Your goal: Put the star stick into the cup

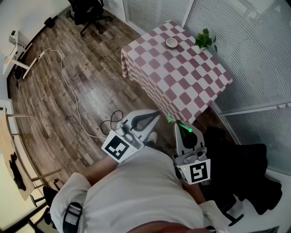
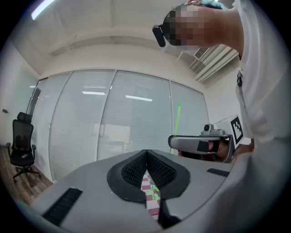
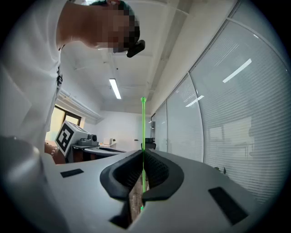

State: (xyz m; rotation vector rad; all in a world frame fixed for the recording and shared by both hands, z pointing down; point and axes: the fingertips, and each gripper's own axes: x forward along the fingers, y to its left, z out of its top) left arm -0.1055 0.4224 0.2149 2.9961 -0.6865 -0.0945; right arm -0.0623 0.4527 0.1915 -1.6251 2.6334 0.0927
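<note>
Right gripper (image 3: pixel 143 157) clamped on star stick (image 3: pixel 143 127), thin shaft upright between pads; left gripper (image 2: pixel 146 154) closed, empty. Cup (image 1: pixel 171 43) far on checkered table (image 1: pixel 182 86) — we risk stick pivoting in pinch, missing small rim

Left gripper (image 1: pixel 156 115) jaws shut, empty — right gripper (image 1: pixel 178 126) jaws pinched on the star stick (image 3: pixel 143 132).

A checkered table (image 1: pixel 182 77) holds 1 potted plant (image 1: pixel 204 40); an office chair (image 1: pixel 88 13) stands well apart.
</note>
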